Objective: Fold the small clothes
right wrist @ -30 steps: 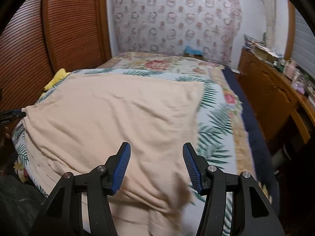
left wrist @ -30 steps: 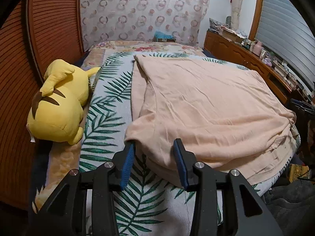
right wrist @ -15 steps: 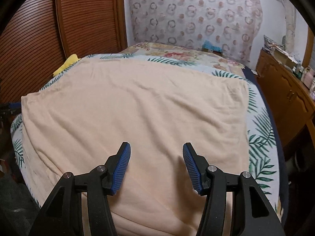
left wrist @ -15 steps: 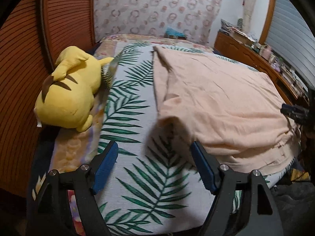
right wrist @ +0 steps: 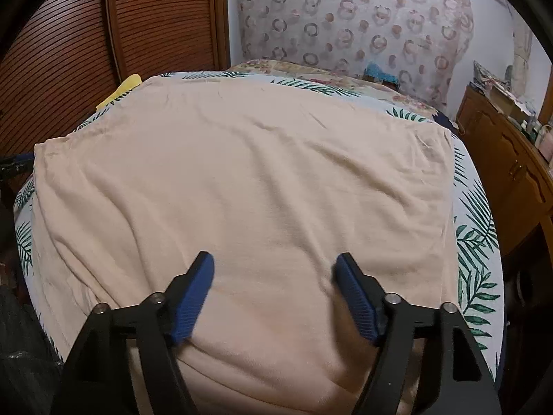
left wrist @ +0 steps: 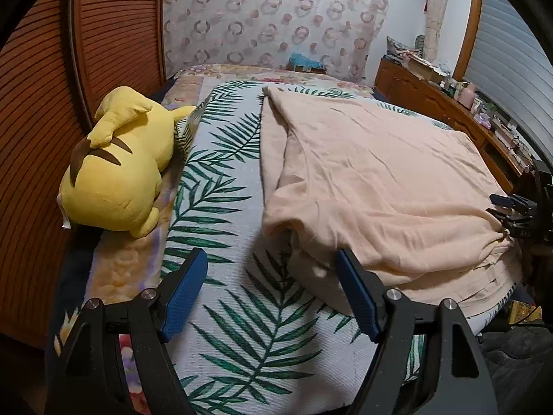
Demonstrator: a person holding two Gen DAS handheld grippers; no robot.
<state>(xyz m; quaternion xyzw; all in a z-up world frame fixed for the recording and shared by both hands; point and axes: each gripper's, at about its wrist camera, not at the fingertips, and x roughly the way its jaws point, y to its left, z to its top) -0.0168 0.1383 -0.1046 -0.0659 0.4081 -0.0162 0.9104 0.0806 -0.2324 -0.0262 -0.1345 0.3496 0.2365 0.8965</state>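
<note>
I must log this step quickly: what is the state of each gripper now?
Left gripper: open, holding nothing, beside the peach garment.
Right gripper: jaws opening, over the garment, gripping nothing.

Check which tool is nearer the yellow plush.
Left. The left tool is over the leaf-print blanket beside the yellow plush; the right tool, jaws opening, is across the peach garment from it.

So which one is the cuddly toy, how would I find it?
Look at the bed with the leaf-print cover. Along its edge next to the brown slatted wooden doors lies a big yellow plush toy, lying apart from the peach cloth. It is the only bright yellow, rounded thing, with brown stripes on its back.
</note>
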